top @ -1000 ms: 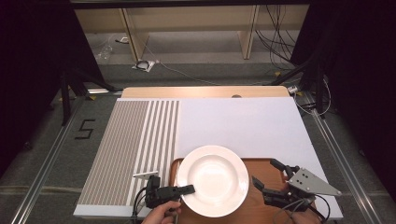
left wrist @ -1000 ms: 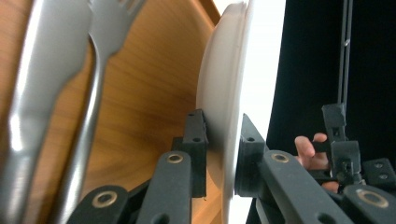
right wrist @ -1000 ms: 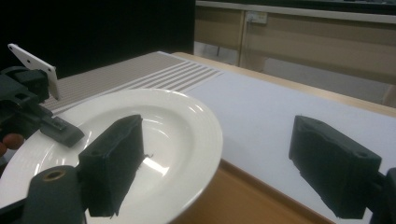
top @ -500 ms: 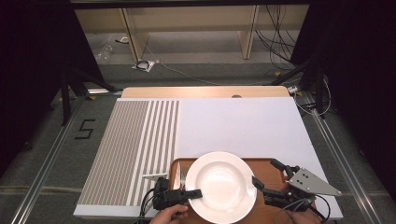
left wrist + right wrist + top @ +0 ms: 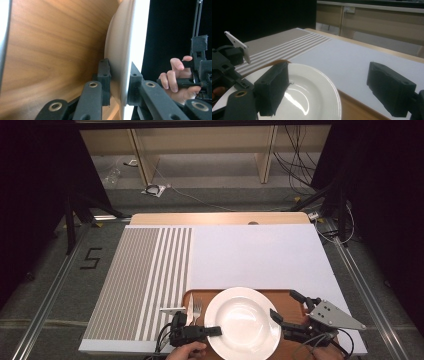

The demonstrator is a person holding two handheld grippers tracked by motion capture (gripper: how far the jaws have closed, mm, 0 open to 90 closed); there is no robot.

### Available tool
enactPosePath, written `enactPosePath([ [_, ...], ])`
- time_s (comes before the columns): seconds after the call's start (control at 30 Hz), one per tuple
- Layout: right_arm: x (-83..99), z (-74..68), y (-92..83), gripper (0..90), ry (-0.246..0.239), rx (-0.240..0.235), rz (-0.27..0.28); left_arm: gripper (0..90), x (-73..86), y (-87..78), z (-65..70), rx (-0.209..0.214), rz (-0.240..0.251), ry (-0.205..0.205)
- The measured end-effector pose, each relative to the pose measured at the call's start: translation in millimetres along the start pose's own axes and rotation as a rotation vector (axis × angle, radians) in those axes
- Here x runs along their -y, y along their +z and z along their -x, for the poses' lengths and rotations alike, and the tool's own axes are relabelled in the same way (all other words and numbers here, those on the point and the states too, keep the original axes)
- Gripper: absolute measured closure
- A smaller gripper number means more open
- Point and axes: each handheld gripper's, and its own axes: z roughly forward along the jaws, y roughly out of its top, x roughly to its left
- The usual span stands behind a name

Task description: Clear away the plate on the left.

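A white plate (image 5: pixel 242 322) hangs over a wooden tray (image 5: pixel 283 294) at the table's near edge. My left gripper (image 5: pixel 216 330) is shut on the plate's left rim. In the left gripper view its pads clamp the plate (image 5: pixel 125 47) from both sides of the rim, with the tray's wood (image 5: pixel 50 50) behind, and my left gripper (image 5: pixel 119 75) is turned on its side. My right gripper (image 5: pixel 284 305) stands open just off the plate's right edge. The right gripper view has the plate (image 5: pixel 307 87) lying between and below my right gripper (image 5: pixel 332 86), its wide jaws touching nothing.
A fork (image 5: pixel 197 308) and a knife (image 5: pixel 190 309) lie on the tray's left end, beside my left gripper. Beyond the tray spreads a white mat (image 5: pixel 260 255) with a striped left part (image 5: pixel 145 275). Shelving and cables stand beyond the table's far edge.
The plate, gripped by my left gripper, has shifted right and toward the near edge, baring the fork and knife. The right gripper has stayed put.
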Motion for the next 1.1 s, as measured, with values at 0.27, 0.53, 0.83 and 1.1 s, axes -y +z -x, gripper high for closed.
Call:
enactPosePath([
  [0.27, 0.4, -0.4, 0.1, 18.7, -0.003, 0.000, -0.006, 77.6, 1.0, 4.7, -1.8, -0.002, -0.015, -0.005],
  [0.53, 0.3, 0.3, 0.3, 18.7, -0.001, -0.001, -0.003, 77.6, 2.8, 6.6, -2.7, -0.009, -0.033, -0.010],
  [0.83, -0.1, -0.6, -0.1, 18.7, -0.001, -0.001, -0.005, 77.4, 4.4, 6.6, -0.3, -0.058, -0.054, 0.001],
  [1.1, 0.4, -0.7, 0.1, 18.7, -0.007, -0.003, -0.006, 69.6, 7.2, 5.9, 8.2, -0.095, -0.057, 0.084],
])
